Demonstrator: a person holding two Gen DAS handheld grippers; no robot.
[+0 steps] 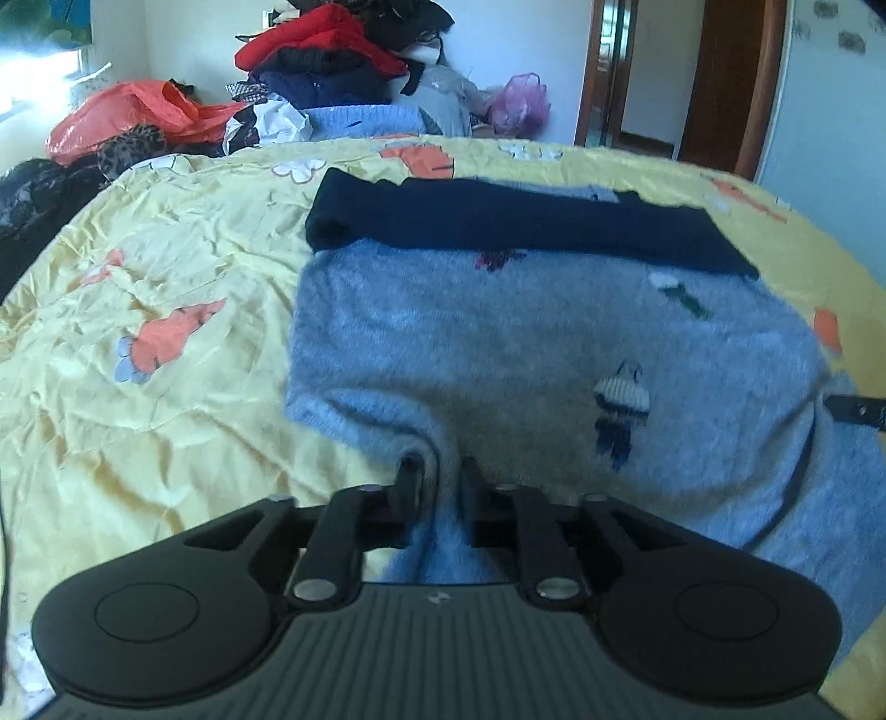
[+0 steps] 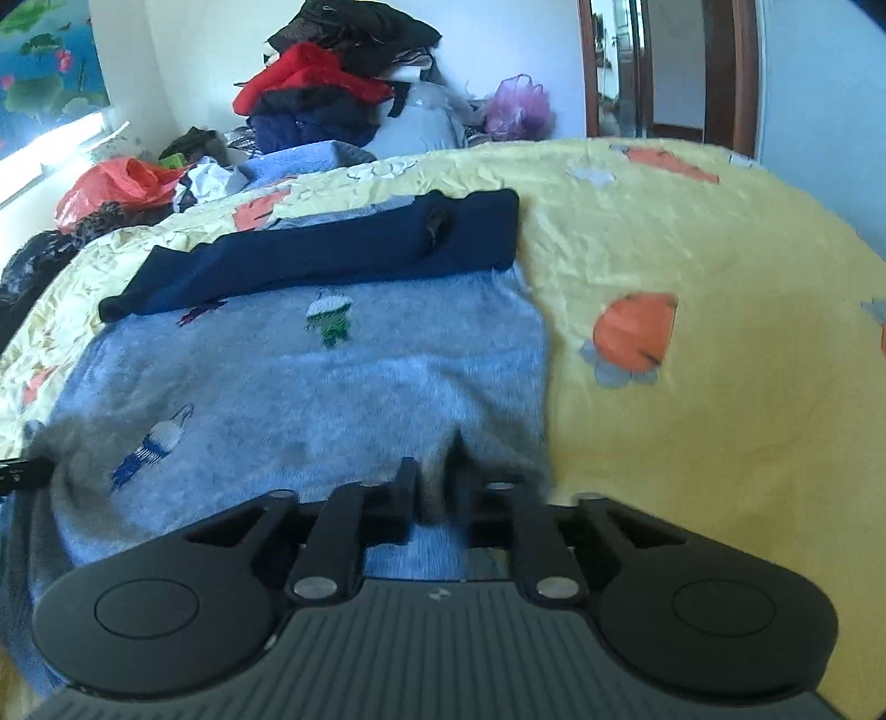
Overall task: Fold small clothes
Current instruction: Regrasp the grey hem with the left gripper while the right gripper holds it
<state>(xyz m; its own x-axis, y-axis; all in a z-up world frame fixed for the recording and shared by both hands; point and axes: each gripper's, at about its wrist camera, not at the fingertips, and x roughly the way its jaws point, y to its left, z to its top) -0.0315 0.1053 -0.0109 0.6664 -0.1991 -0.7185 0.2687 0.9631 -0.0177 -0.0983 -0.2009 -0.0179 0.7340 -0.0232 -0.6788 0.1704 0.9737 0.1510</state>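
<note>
Sweater: a fuzzy light-blue knit sweater (image 1: 498, 354) lies spread on the bed, partly folded, small embroidered figures on the side that faces up.
Sweater band: a dark navy band (image 1: 498, 227) runs across its far edge, lying flat.
Near edge: the near edge is bunched upward where both grippers meet it, one at each near corner.
Left gripper: the left gripper (image 1: 440, 476) stands narrowly parted, with a raised fold of the knit pinched between its fingers at the near left corner.
Right gripper: the right gripper (image 2: 434, 471) shows a somewhat wider gap, with a ridge of the same knit caught between its fingers at the near right corner.
Bedsheet: a wrinkled yellow sheet (image 2: 692, 249) printed with orange and white shapes covers the bed under the sweater.
Clothes pile: a heap of red, black and navy garments (image 1: 326, 50) sits beyond the bed's far side against the wall.
Bags: an orange plastic bag (image 1: 127, 111) lies left of the heap; a purple mesh bag (image 2: 518, 108) lies to its right.
Doorway: a brown wooden door frame (image 1: 714, 83) stands at the far right.
</note>
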